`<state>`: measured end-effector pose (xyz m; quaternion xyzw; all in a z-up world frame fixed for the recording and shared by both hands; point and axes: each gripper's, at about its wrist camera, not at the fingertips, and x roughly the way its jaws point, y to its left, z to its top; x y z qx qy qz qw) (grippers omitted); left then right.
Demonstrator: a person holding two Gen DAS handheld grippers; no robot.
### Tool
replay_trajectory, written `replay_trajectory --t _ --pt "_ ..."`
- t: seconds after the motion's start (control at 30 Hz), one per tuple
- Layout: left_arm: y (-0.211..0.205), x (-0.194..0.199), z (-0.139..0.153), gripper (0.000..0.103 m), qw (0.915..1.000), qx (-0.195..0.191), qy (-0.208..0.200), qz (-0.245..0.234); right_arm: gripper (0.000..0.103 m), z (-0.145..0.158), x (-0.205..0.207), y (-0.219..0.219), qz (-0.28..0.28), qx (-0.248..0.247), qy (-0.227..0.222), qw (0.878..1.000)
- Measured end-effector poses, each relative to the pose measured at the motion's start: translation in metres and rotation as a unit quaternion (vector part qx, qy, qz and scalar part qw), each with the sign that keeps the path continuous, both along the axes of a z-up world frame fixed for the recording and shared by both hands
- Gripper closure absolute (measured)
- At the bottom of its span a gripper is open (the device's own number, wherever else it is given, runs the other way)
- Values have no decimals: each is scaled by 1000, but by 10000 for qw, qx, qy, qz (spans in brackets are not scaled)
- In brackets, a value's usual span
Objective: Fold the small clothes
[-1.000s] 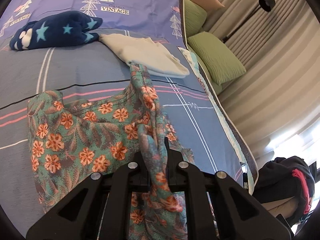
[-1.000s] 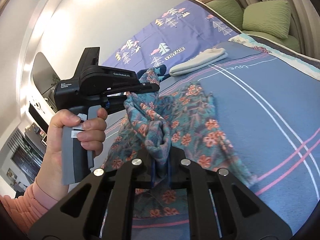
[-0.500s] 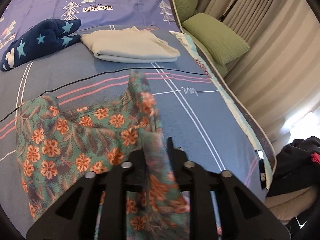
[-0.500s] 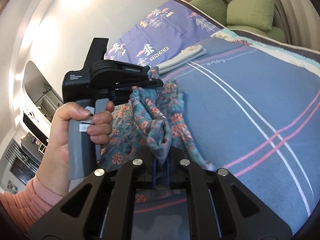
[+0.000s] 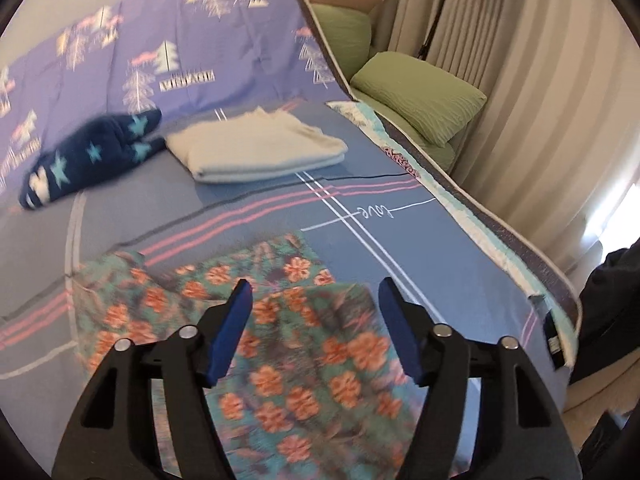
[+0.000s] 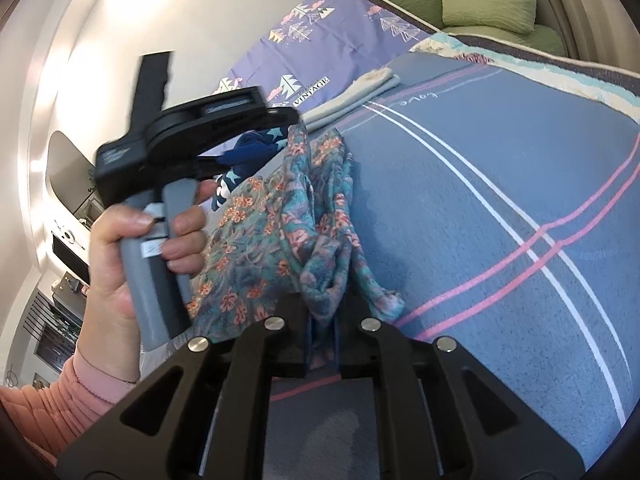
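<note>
A teal garment with orange flowers (image 5: 288,344) lies on the blue bed cover (image 5: 420,248). My left gripper (image 5: 316,296) is open and empty above it, its blue pads apart. In the right wrist view the same floral garment (image 6: 304,224) is bunched and lifted along one edge. My right gripper (image 6: 323,320) is shut on that edge. The left gripper's body (image 6: 192,140), held in a hand, shows at the left of the right wrist view, above the garment.
A folded cream cloth (image 5: 260,148) and a navy star-print garment (image 5: 92,156) lie further up the bed. Green pillows (image 5: 416,92) and curtains are at the right. The bed's right edge (image 5: 520,248) drops off; dark clothes (image 5: 608,304) lie beyond.
My left gripper has opened and let go of the floral garment, which has dropped onto the bed under it. My right gripper still holds its edge.
</note>
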<state>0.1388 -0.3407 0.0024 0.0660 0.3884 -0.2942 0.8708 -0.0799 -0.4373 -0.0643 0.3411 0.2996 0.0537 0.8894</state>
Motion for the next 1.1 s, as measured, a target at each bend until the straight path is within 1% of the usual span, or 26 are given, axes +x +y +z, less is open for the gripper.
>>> replay_trajectory --t 0.1,0.13,0.17,0.3,0.47,0.57,0.7,0.77,0.83,0.93,1.0,1.1 --pt "14 -10 1 22 9996 107 -243 -5 87 -1 -3 -2 -7 -6 37 10000" --pt "19 -14 1 20 9995 121 -290 7 87 0 -4 -2 -25 -56 32 10000" --pt "27 -18 -1 16 9994 136 -330 31 87 1 -6 -1 -36 -105 27 9999" --pt "51 -32 -6 12 9990 150 -386 173 87 2 -8 -1 -59 -188 59 9998" --pt "79 -49 -10 11 9979 291 -478 319 89 3 -9 -1 -110 -267 73 9996" --pt "97 -61 -15 11 9977 362 -414 403 89 3 -10 -5 -187 -286 99 9994" --pt "121 -80 -16 11 9971 406 -426 490 89 2 -16 -10 -265 -251 164 9992" --pt "132 -90 -18 11 9965 447 -386 594 89 4 -19 -10 -315 -364 177 9987" --pt "143 -107 -20 11 9960 574 -393 554 84 6 -21 -10 -359 -482 163 9981" --pt "160 -137 -20 11 9944 764 -579 447 82 10 -23 -5 -411 -777 141 9960" --pt "167 -155 -22 11 9948 815 -531 318 81 12 -22 -1 -426 -942 161 9945" --pt "172 -174 -28 11 9956 834 -398 134 81 15 -21 2 -421 -967 133 9943"
